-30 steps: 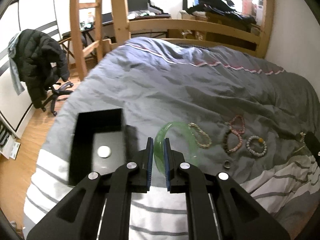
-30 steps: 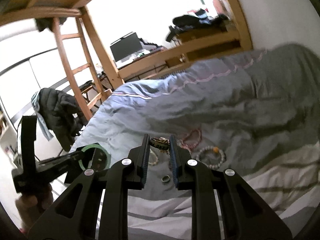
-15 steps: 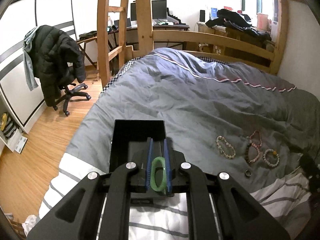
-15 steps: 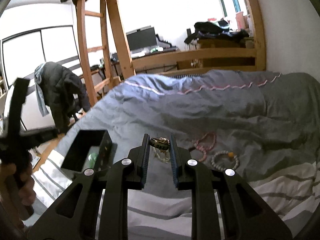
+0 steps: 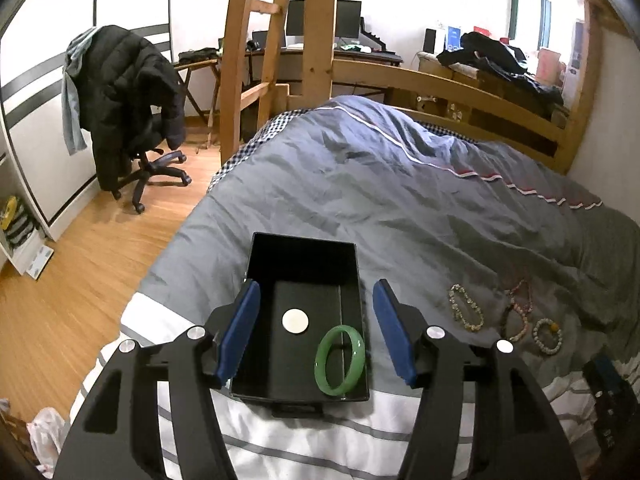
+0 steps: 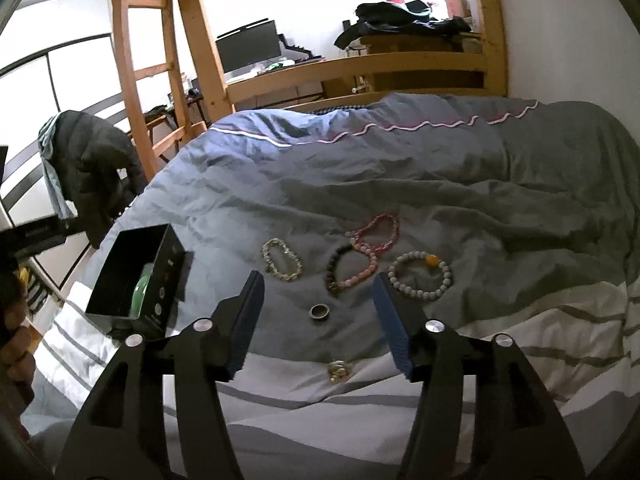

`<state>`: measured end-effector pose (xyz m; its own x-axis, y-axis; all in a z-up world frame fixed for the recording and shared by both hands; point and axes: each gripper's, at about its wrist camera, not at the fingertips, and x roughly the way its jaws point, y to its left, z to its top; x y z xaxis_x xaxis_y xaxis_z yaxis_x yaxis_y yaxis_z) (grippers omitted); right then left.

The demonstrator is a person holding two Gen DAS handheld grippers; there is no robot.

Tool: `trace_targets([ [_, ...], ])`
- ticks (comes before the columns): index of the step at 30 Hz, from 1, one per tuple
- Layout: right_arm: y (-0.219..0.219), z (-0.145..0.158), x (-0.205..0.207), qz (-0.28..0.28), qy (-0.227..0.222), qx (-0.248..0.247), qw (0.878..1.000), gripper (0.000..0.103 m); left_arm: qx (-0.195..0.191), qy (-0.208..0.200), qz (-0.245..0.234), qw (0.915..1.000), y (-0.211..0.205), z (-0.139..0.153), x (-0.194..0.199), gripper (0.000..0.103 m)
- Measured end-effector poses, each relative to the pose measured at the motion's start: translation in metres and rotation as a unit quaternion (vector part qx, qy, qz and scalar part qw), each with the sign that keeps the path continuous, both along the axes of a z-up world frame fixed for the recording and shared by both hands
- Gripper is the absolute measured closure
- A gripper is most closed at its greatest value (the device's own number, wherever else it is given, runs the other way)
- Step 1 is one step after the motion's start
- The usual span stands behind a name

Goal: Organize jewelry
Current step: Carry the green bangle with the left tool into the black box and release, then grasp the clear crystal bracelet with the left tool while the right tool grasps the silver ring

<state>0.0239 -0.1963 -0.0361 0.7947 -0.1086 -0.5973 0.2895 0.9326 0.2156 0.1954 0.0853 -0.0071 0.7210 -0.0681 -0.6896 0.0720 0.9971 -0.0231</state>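
Both grippers look alike. The left gripper (image 5: 316, 330) and the right gripper (image 6: 318, 322) fill the lower part of their frames with matte black angular arms with triangular cut-outs. Each arm carries round silver screws, and the fingers (image 5: 240, 332) bear ribbed blue pads.

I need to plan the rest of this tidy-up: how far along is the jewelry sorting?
Done: the green jade-like bangle lies in the black rectangular box. In hand: nothing; both tongs are opening and empty. Left on the grey duvet: four beaded bracelets, including the white one, a dark metal ring and a small gold piece.
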Motion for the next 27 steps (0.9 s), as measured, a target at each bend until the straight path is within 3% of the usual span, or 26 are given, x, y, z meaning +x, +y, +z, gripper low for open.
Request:
trace_targets([
  [5, -0.012, -0.004, 0.001, -0.02, 0.008, 0.003, 1.0, 0.037, 0.004, -0.004, -0.025, 0.9997, -0.021, -0.006, -0.003, 0.026],
  [12, -0.009, -0.026, 0.013, 0.001, 0.043, 0.003, 0.999, 0.037, 0.01, 0.015, -0.089, 0.9959, -0.068, -0.031, -0.008, 0.025],
  [14, -0.003, -0.037, 0.018, 0.019, 0.057, 0.004, 0.998, 0.049, 0.008, 0.026, -0.105, 0.9941, -0.079, -0.039, -0.006, 0.025],
  [17, 0.003, -0.059, 0.028, 0.044, 0.087, 0.015, 0.995, 0.067, 0.04, 0.031, -0.108, 0.9929, -0.093, -0.049, -0.003, 0.025],
  [22, 0.0, -0.092, 0.039, 0.044, 0.124, 0.033, 0.991, 0.074, 0.023, 0.046, -0.11, 0.9926, -0.095, -0.055, 0.001, 0.025],
  [27, 0.005, -0.083, 0.061, 0.056, 0.094, 0.019, 0.994, 0.074, 0.026, 0.043, -0.112, 0.9925, -0.098, -0.054, 0.0, 0.025],
])
